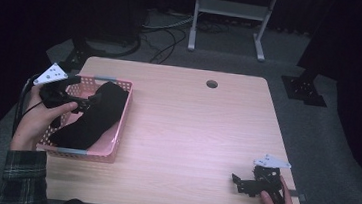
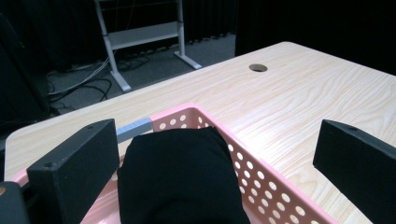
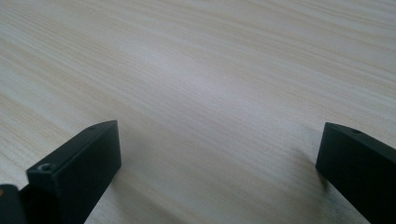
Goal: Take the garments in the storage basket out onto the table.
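Note:
A pink perforated basket sits at the table's left edge with a black folded cloth lying in it. My left gripper hovers over the basket's left side, open, its jaws spread just above the cloth. In the left gripper view the cloth lies between and below the two wide-apart jaws, inside the basket. My right gripper rests low near the table's front right corner, open. The right gripper view has its jaws far apart over bare wood with nothing between them.
The light wooden table has a round cable hole near its far edge. Beyond the table stand a white metal frame, floor cables and black stand bases on grey carpet.

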A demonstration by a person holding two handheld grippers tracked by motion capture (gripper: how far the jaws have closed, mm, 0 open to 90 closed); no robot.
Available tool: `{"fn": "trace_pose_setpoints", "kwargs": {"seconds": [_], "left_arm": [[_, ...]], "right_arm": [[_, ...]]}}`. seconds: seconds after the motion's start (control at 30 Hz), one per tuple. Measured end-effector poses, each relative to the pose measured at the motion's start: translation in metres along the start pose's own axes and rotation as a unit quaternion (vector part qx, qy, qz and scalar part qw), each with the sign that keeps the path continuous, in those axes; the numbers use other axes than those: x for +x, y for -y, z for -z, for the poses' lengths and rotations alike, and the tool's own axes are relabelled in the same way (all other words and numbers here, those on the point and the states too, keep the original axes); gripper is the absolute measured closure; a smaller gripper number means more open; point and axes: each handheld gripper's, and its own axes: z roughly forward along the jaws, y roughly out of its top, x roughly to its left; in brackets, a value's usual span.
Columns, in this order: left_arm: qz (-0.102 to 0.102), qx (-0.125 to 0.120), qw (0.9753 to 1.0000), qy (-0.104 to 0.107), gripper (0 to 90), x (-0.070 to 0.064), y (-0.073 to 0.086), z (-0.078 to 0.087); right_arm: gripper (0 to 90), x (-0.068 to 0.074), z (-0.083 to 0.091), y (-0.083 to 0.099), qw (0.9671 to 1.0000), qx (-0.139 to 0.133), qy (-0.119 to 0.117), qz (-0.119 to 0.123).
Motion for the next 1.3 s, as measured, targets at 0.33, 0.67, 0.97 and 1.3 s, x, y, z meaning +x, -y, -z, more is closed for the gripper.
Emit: {"fn": "trace_pose_setpoints", "kwargs": {"seconds": [0.33, 0.67, 0.97, 1.3], "left_arm": [[0.004, 0.032, 0.9995, -0.006, 0.0, 0.001, 0.008, -0.009], [0.007, 0.061, 0.9981, 0.0, 0.0, 0.001, 0.014, -0.015], [0.006, 0.083, 0.9965, -0.002, 0.0, 0.001, 0.018, -0.021], [0.002, 0.112, 0.9937, -0.003, 0.0, -0.001, 0.022, -0.027]], "right_arm": [[0.0, 0.0, 0.0, 0.0, 1.0, 0.0, 0.0, 0.0], [0.0, 0.0, 0.0, 0.0, 1.0, 0.0, 0.0, 0.0], [0.0, 0.0, 0.0, 0.0, 1.0, 0.0, 0.0, 0.0], [0.0, 0.0, 0.0, 0.0, 1.0, 0.0, 0.0, 0.0]]}}
